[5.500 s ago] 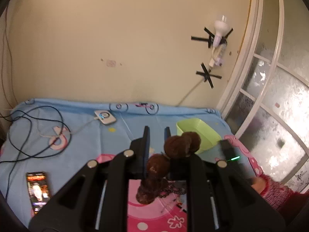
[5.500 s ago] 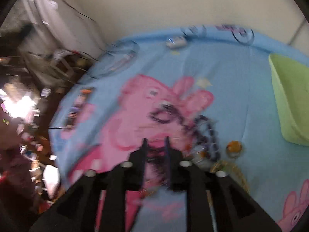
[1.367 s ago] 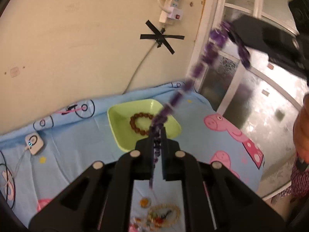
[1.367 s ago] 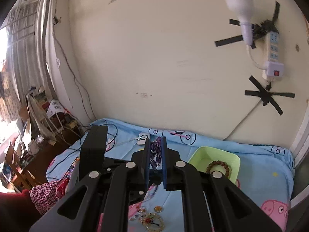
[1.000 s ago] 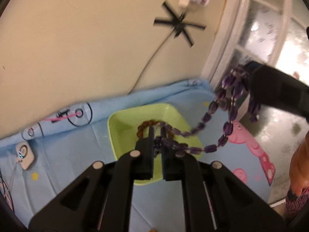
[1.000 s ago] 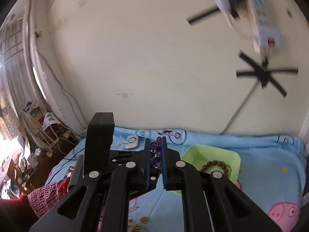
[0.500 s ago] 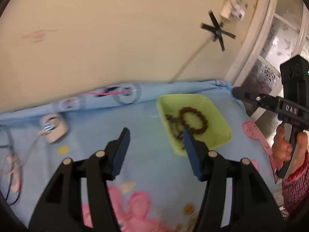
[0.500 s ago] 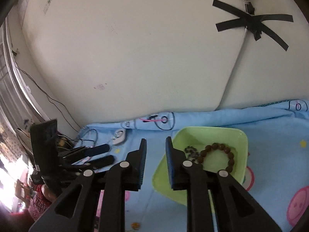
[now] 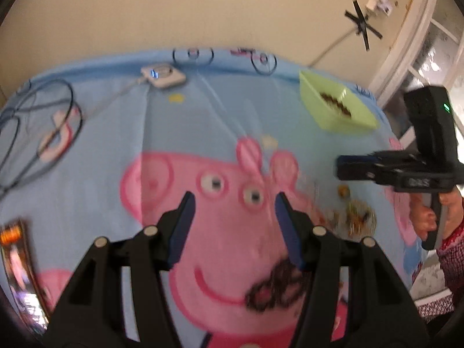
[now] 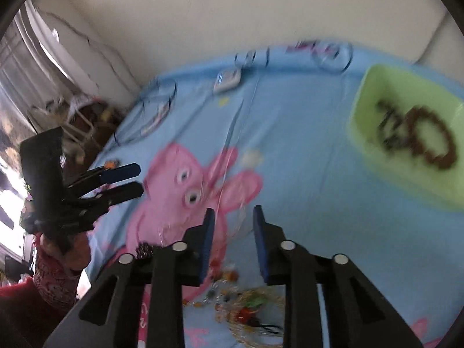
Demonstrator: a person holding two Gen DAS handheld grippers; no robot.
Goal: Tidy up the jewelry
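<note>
Two beaded strands (image 10: 410,142), coiled flat, green tray (image 10: 406,87)

Soft indoor light, window glare at the edges, fisheye curvature, heavy motion blur.

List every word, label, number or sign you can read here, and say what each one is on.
"DAS", roughly: pale lettering on the body of the black right gripper, smeared by motion, so uncertain.
Lit screen of the dark phone lying on the blue cartoon-pig blanket: whatever it shows is too blurred to read.
No other text is legible in either view.
</note>
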